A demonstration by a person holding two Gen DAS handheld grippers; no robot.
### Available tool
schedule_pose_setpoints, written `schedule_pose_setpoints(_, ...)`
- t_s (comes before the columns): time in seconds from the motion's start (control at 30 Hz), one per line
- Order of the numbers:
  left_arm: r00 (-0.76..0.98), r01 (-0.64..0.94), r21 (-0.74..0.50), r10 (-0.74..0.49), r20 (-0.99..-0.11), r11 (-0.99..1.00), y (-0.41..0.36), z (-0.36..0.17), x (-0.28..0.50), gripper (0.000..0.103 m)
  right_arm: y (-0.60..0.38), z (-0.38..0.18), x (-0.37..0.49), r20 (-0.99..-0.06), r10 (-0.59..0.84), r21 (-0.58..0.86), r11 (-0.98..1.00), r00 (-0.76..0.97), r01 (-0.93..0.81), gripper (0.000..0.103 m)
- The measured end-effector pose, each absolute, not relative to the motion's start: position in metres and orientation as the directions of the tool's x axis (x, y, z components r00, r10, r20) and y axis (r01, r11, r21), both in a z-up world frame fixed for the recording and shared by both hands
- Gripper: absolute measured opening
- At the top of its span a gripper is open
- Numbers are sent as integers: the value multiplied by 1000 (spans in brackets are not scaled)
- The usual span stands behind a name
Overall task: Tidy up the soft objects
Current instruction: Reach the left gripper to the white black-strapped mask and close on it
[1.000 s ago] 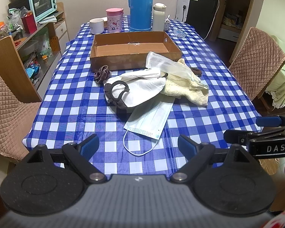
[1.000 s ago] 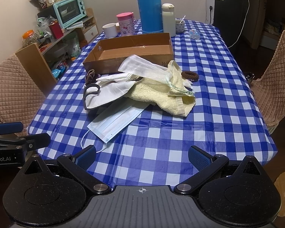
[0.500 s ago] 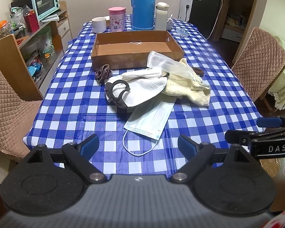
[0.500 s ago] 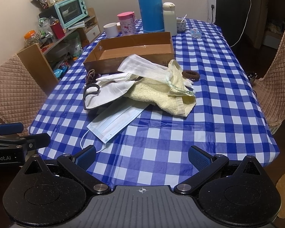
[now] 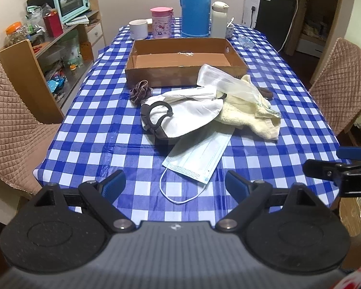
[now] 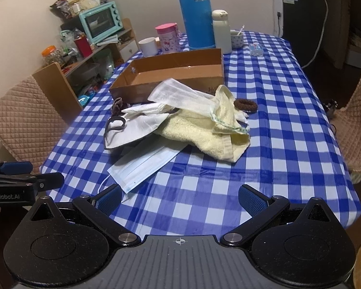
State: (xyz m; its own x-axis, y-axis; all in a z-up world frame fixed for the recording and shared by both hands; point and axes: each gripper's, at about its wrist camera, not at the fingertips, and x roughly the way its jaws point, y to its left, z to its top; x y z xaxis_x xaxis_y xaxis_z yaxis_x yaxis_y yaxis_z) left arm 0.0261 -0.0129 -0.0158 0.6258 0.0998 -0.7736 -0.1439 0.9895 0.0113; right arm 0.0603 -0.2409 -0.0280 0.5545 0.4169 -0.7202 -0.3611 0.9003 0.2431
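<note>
pile of soft things sits mid-table; blue mask (image 5: 197, 154) nearest at 12 o'clock, cardboard box (image 5: 180, 57) behind. left gripper (image 5: 174, 183) & right gripper (image 6: 180, 196) both spread wide, empty. best take mask first, pinch edge low, not ear loop.

A long table (image 5: 113, 130) under a blue-and-white checked cloth fills the room, with chairs in quilted tan covers on both sides — one at the left (image 5: 9, 125), one at the right (image 5: 341, 89). Against the plain cream wall (image 6: 144, 2) on the left stands a cluttered wooden shelf unit (image 5: 67, 48) topped by a mint-green toaster oven (image 5: 69, 0). A black cabinet (image 6: 300, 21) sits beyond the table's far end — the floor there is dark.
</note>
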Motion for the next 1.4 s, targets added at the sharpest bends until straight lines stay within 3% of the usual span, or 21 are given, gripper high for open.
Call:
schedule_pose_setpoints(0.73, 654, -105, 155, 186, -734, 982, -53, -43, 61, 76, -274, -47, 90, -702, 486, 274, 859, 520, -433, 95)
schedule_pose_setpoints(1.4, 665, 201, 369, 151, -732, 907, -41, -115, 152, 65, -252, -74, 138, -753, 393, 285, 918, 528, -277, 94)
